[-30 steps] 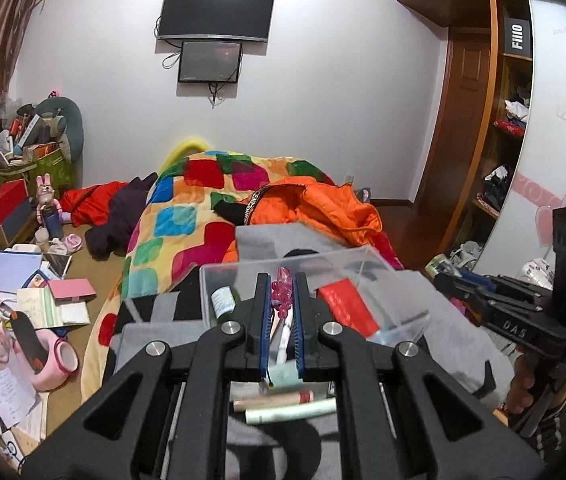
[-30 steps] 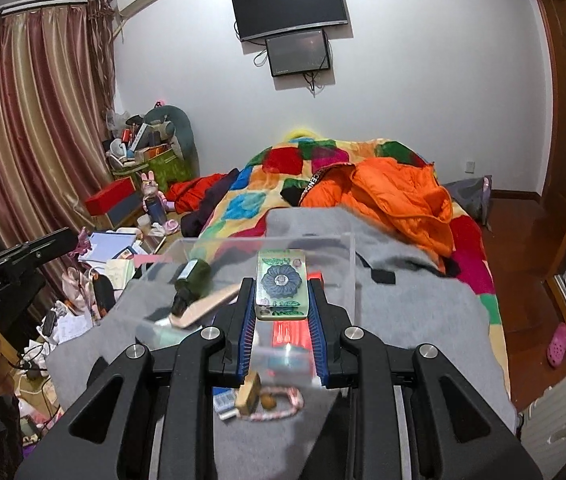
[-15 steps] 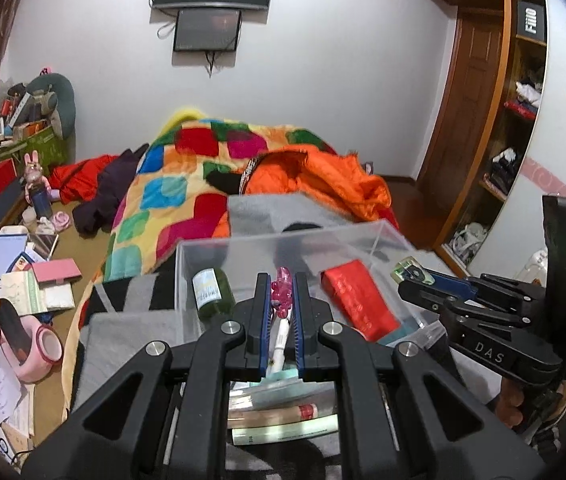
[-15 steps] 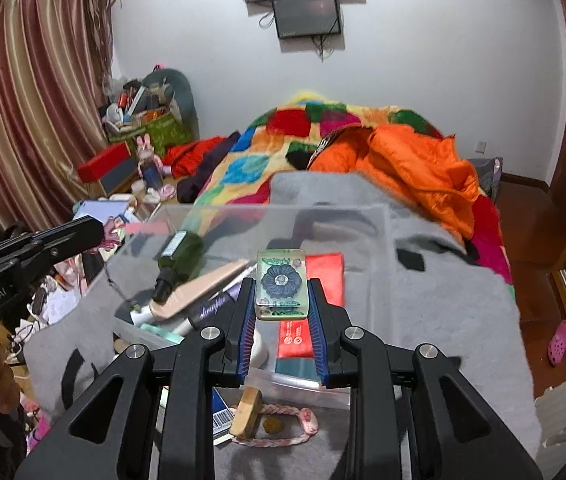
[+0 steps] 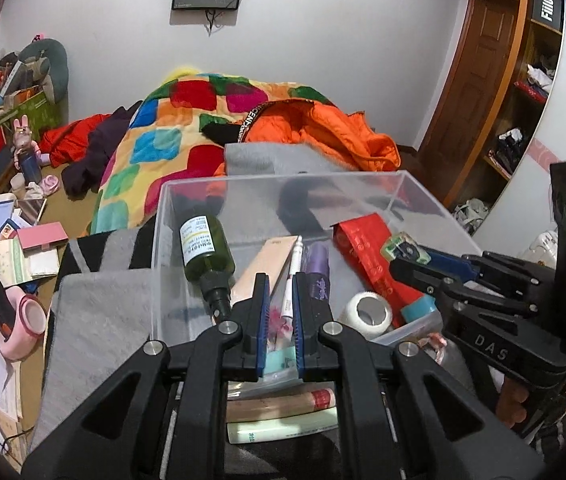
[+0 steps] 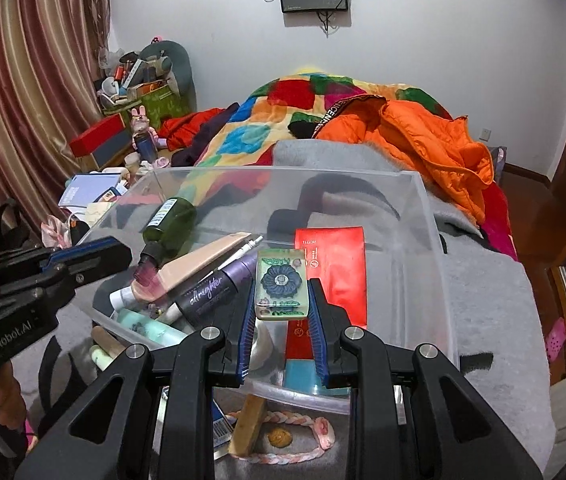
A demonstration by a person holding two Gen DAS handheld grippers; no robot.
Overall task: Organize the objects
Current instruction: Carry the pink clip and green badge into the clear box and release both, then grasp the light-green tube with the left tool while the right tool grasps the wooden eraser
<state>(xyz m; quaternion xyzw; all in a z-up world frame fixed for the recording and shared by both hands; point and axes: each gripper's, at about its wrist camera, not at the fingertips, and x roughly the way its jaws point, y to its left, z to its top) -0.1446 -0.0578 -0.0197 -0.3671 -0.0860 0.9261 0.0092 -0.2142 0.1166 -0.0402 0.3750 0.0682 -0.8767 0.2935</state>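
A clear plastic bin (image 5: 187, 188) (image 6: 423, 208) sits on a grey blanket and holds a green bottle (image 5: 205, 250), a red packet (image 6: 335, 268), a purple tube (image 6: 211, 288) and a white tape roll (image 5: 371, 312). My left gripper (image 5: 281, 300) is shut on a small clear bag with a pink item (image 5: 281, 324), over the bin's near edge. My right gripper (image 6: 281, 296) is shut on a green soap bar with a blue flower (image 6: 281, 284), above the bin's near side; the bar also shows in the left wrist view (image 5: 403, 246).
Loose tubes (image 5: 283, 412) lie on the blanket in front of the bin, along with a braided pink band (image 6: 283, 436) and a wooden piece (image 6: 249, 424). An orange jacket (image 6: 423, 136) and patchwork quilt (image 5: 163, 128) lie behind. Clutter covers the floor at left (image 5: 3, 256).
Both grippers have moved forward and down over the bin with their items held. The bin's contents now fill more of both views.
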